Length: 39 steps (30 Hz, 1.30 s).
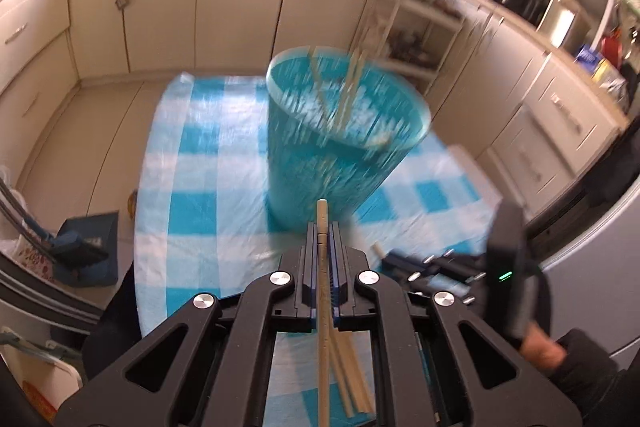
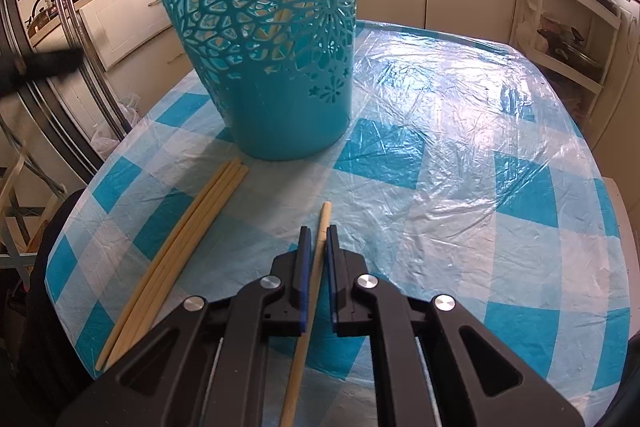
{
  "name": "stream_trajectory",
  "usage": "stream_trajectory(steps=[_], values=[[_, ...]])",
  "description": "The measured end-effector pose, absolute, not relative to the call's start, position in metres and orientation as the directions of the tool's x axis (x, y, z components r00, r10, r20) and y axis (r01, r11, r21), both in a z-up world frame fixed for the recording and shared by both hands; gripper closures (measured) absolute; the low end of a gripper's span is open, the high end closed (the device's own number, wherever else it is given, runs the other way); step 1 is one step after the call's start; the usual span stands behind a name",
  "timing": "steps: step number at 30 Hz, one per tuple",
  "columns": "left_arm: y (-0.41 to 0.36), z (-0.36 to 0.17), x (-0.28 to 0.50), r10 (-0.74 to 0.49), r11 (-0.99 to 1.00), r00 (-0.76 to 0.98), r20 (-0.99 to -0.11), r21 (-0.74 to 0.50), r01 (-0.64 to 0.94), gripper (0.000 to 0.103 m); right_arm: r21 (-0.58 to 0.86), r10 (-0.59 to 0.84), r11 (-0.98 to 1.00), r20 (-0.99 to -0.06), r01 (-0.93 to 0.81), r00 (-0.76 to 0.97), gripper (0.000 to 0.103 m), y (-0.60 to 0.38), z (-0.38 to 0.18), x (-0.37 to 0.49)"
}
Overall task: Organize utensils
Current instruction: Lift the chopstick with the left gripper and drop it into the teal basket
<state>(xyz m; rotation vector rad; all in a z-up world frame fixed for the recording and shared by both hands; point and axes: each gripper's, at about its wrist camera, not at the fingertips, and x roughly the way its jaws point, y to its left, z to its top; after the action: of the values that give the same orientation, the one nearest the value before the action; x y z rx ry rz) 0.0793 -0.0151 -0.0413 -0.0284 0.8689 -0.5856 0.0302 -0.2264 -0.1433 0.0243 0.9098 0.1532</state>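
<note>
- Black left gripper (image 1: 322, 227) sits nearest the lens, its jaws clamped on one pale chopstick (image 1: 322, 287) pointing toward a teal basket (image 1: 340, 151).
- Blurred by motion, the basket stands on a blue-and-white checked tablecloth (image 1: 192, 163) with several chopsticks upright inside; their count is unclear.
- Right gripper (image 2: 317, 231) has its jaws narrowly apart around a single chopstick (image 2: 308, 307), contact unclear.
- Four loose chopsticks (image 2: 180, 243) lie bundled left of it, tips just short of the basket (image 2: 276, 67).
- Cream cabinets (image 1: 168, 3) stand behind.
</note>
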Motion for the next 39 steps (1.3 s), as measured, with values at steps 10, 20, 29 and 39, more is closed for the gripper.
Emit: stream_trajectory(steps=[10,20,29,39], values=[[-0.022,0.058,0.085,-0.540,0.840,0.683,-0.492,-0.270,0.471,0.098,0.107,0.157,0.987,-0.781,-0.119,0.604,0.095,-0.229,-0.143,0.029],[-0.031,0.112,0.116,-0.484,0.869,0.826,-0.290,-0.270,0.415,0.098,0.208,0.238,0.971,-0.769,-0.120,0.593,0.092,-0.245,-0.143,0.031],[-0.053,0.089,0.163,-0.378,0.913,0.894,-0.241,-0.258,0.316,0.098,0.287,0.296,0.952,-0.755,-0.111,0.586,0.092,-0.251,-0.146,0.033],[-0.067,0.043,0.189,-0.332,0.932,0.902,-0.277,-0.246,0.267,0.098,0.298,0.308,0.947,-0.751,-0.116,0.584,0.091,-0.255,-0.145,0.031]])
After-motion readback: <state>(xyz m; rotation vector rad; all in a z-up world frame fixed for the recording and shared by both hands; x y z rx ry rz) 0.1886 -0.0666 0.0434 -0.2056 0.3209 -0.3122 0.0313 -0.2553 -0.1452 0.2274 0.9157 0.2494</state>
